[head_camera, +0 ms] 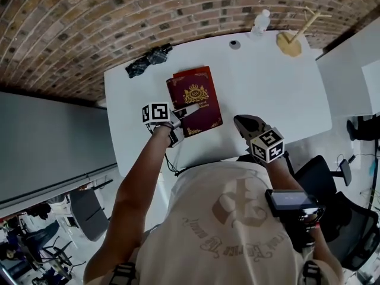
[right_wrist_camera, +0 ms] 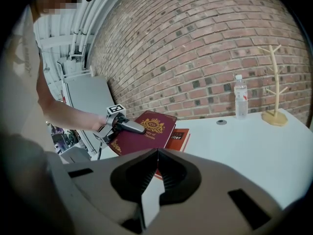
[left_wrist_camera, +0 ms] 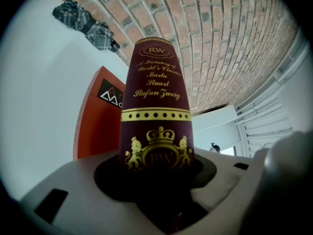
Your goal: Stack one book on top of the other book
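While my left gripper [head_camera: 185,111] is clamped on the near edge of the maroon, gilt-stamped hardcover book [head_camera: 196,97], holding it squarely over the flat orange book [left_wrist_camera: 95,116] on the white table [head_camera: 273,94], my right gripper [head_camera: 240,122] hangs aside with its jaws together and empty, probably unneeded.

Office-like workroom — brick wall [head_camera: 89,28], white table [head_camera: 279,94], swivel chairs [head_camera: 88,214].
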`<state>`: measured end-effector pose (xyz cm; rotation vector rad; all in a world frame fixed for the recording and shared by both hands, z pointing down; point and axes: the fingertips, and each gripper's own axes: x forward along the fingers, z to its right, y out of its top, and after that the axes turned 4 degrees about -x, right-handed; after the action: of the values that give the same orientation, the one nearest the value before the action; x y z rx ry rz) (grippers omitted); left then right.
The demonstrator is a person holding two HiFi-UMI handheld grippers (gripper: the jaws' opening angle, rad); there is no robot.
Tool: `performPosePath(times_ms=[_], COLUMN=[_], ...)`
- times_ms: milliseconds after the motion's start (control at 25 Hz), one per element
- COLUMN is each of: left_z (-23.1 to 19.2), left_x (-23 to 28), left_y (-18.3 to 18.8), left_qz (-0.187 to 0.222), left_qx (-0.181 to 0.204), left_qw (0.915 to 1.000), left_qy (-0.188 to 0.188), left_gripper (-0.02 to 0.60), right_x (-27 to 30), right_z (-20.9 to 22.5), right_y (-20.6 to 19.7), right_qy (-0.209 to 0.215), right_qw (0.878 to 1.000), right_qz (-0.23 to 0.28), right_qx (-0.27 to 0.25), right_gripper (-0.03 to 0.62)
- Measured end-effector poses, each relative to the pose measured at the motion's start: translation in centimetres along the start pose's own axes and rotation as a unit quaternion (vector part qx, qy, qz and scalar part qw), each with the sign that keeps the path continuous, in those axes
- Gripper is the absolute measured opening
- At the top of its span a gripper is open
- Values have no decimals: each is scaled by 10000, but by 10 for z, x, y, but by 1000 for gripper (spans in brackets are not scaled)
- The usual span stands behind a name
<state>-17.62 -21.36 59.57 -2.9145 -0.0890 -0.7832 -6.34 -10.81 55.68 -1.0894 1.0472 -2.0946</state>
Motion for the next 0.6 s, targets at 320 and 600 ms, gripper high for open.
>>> performPosePath(times_ms=[320, 600], left_z=[-12, -24], left_x=[24, 34], left_y=[27, 35], left_qz=[-296, -602], left_qx=[-1, -61], left_qw=[9995, 9981], left_qy=[114, 85], left_gripper=[236, 238], right_x=[14, 17], right_z=[10, 9], right_y=[-5, -14], right_qy=[-27, -14], right_qw=[9998, 9994], right_qz=[-55, -103], right_qx=[198, 331], right_gripper=[21, 21])
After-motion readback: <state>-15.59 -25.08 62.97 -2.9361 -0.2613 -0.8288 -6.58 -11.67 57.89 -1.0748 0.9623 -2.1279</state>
